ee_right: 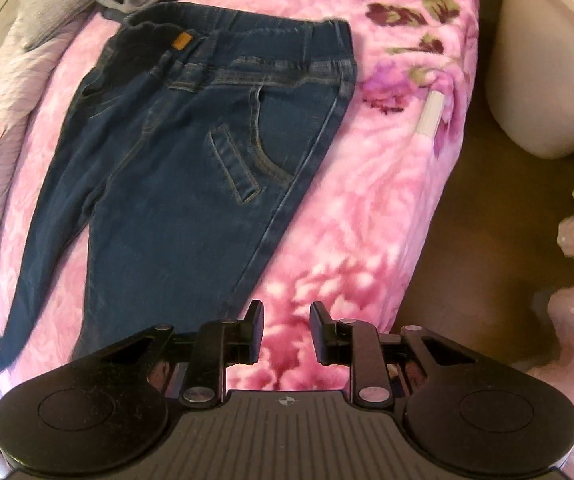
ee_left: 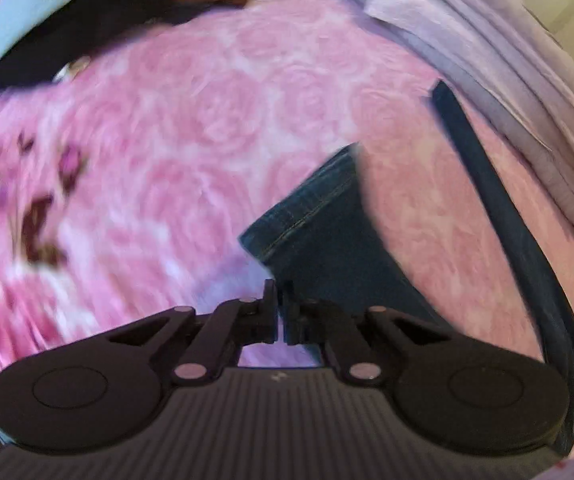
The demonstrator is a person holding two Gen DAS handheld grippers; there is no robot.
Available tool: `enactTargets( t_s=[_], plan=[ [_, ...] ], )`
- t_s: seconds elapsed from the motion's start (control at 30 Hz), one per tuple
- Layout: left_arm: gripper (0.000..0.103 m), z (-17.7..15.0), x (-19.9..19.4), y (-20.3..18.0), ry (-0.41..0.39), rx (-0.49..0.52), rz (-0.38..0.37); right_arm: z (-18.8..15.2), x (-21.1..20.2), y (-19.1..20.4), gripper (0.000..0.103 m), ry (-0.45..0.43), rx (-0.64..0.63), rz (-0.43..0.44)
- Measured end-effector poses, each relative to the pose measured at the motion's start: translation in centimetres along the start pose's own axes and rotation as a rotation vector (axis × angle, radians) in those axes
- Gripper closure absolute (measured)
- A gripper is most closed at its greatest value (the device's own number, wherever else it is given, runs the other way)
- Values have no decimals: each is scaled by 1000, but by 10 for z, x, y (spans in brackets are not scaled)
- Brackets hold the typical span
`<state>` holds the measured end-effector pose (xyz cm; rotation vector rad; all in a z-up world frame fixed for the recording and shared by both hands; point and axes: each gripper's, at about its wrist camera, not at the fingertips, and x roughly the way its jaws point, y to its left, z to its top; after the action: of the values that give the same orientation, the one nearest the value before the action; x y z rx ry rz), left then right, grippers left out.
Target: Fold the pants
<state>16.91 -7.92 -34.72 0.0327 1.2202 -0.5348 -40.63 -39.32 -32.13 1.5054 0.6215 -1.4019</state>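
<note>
- Pressing together, the jaws of the left gripper leave only a hairline slit between the pads; the hem end of a jeans leg lies right at the tips, but whether denim is pinched there cannot be told
- Right gripper: jaws part-way spread, nothing between them, hovering over pink blanket just beside the outer seam of the jeans
- Jeans: one pair, dark blue denim, spread flat and front up on the blanket, waistband at the far end in the right wrist view, legs running toward the cameras
- Details seen: elastic waistband, small tan tag at the waist, curved front pocket with contrast stitching, stitched side seam
- Left wrist view: one leg cuff with a stitched hem, a second dark strip of denim off to the right
- Blanket: one, pink rose pattern, darker flower print along its edge
- Pale lilac bedding bunched along one side; dark clothing heaped at the far end
- Count: two grippers, one pair of jeans, one white stick-like object on the blanket
</note>
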Motion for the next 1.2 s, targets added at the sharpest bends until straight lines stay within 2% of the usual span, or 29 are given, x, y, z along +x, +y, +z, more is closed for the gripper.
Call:
enactTargets(
  t_s=[0.07, 0.1, 0.13, 0.2, 0.23, 0.27, 0.3, 0.33, 0.4, 0.47, 0.57, 0.6, 0.67, 0.73, 0.83, 0.93, 0.97, 1.0, 1.07, 1.2],
  plan=[
    [100, 2, 9, 2, 19, 86, 65, -5, 4, -3, 81, 2, -30, 0],
    [99, -1, 20, 3, 54, 96, 79, -8, 9, -5, 81, 7, -35, 2],
    [96, -7, 33, 8, 89, 84, 107, -10, 14, -8, 80, 16, -32, 12],
    [92, -18, 52, 20, 143, -14, 140, -8, 23, -15, 78, 16, -11, 38],
    [89, -25, 54, 27, 157, -88, 127, -4, 25, -19, 76, 0, 12, 53],
    [88, -34, 53, 34, 156, -154, 86, 1, 26, -23, 67, -25, 32, 74],
    [81, -40, 50, 36, 150, -198, 42, 8, 25, -28, 56, -62, 52, 91],
    [66, -45, 47, 37, 148, -225, 7, 17, 24, -32, 51, -102, 66, 105],
    [51, -55, 47, 36, 147, -245, -31, 35, 26, -38, 47, -170, 85, 140],
    [51, -61, 53, 33, 138, -228, -32, 56, 35, -45, 47, -218, 108, 175],
    [50, -60, 62, 32, 92, -250, -42, 83, 53, -56, 47, -270, 144, 174],
    [51, -58, 63, 32, 82, -261, -41, 92, 59, -61, 47, -285, 155, 161],
    [63, -54, 66, 31, 59, -267, -24, 108, 69, -70, 47, -307, 174, 151],
    [83, -49, 68, 30, 41, -259, -2, 120, 79, -79, 47, -317, 196, 172],
    [97, -41, 71, 31, 36, -247, 19, 133, 86, -89, 47, -347, 220, 216],
    [99, -35, 70, 18, 19, -153, 56, 143, 89, -90, 48, -346, 224, 239],
    [99, -34, 70, 13, 18, -124, 72, 145, 89, -88, 70, -348, 198, 219],
    [99, -33, 69, 10, 11, -107, 82, 146, 86, -83, 81, -342, 152, 204],
    [98, -31, 64, 6, -9, -79, 89, 143, 73, -78, 88, -355, 101, 217],
    [99, -29, 39, 10, -77, -32, 91, 122, 26, -79, 89, -362, 137, 376]
  ],
)
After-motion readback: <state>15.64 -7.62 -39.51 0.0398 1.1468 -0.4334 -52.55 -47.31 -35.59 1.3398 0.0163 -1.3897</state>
